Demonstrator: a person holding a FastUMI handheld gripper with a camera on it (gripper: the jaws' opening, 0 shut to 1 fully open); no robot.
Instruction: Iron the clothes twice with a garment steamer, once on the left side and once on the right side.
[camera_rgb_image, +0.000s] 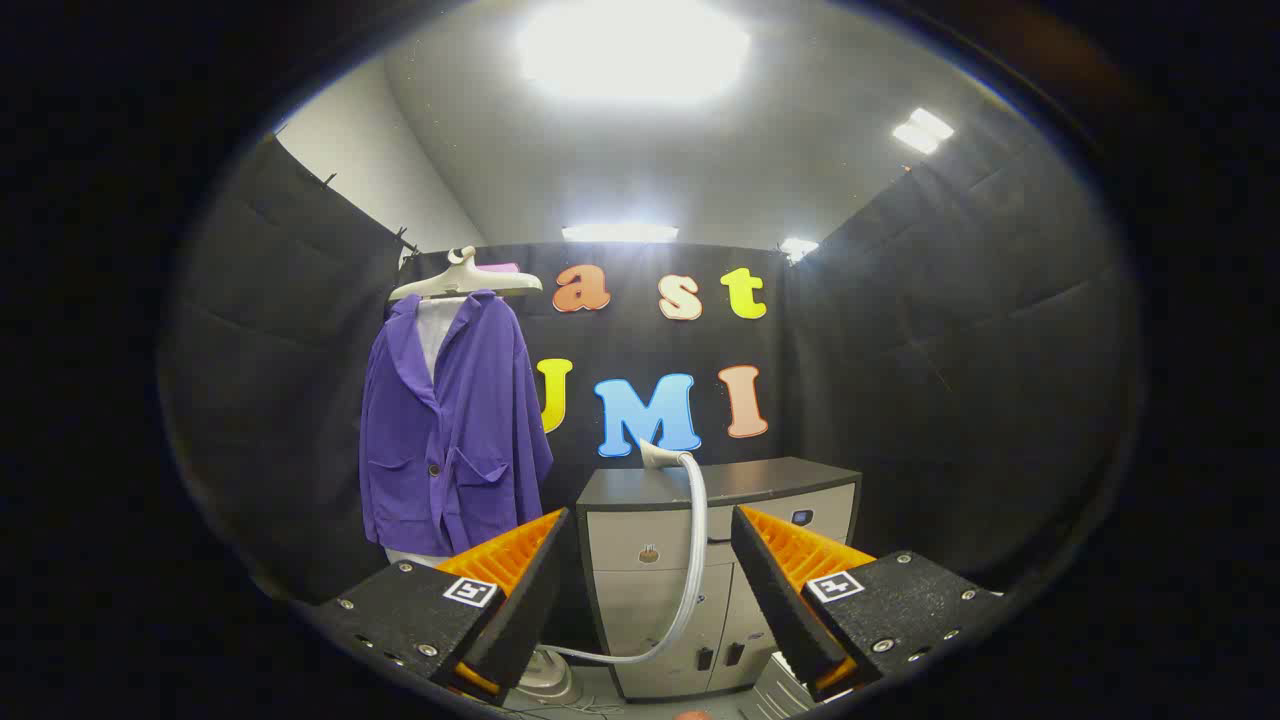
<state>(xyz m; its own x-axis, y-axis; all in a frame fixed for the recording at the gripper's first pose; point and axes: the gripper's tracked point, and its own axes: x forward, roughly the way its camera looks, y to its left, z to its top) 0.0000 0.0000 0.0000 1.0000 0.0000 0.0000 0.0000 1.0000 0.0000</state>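
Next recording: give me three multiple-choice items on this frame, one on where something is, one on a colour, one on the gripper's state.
1. Where does the steamer head rest?
A. on the cabinet top
B. on the floor
C. in the jacket pocket

2. What colour is the jacket on the hanger?
A. green
B. purple
C. white

3. How do the fingers of the gripper stand?
A. shut on the hose
B. shut on the jacket
C. open, holding nothing

Key: A, the head lies on the cabinet with the hose hanging down its front; B, the cloth is purple; C, the fingers are spread apart, with the hose beyond them.

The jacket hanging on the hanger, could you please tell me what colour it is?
Purple, seen best in the gripper view: the buttoned cloth jacket hangs beyond the open fingers.
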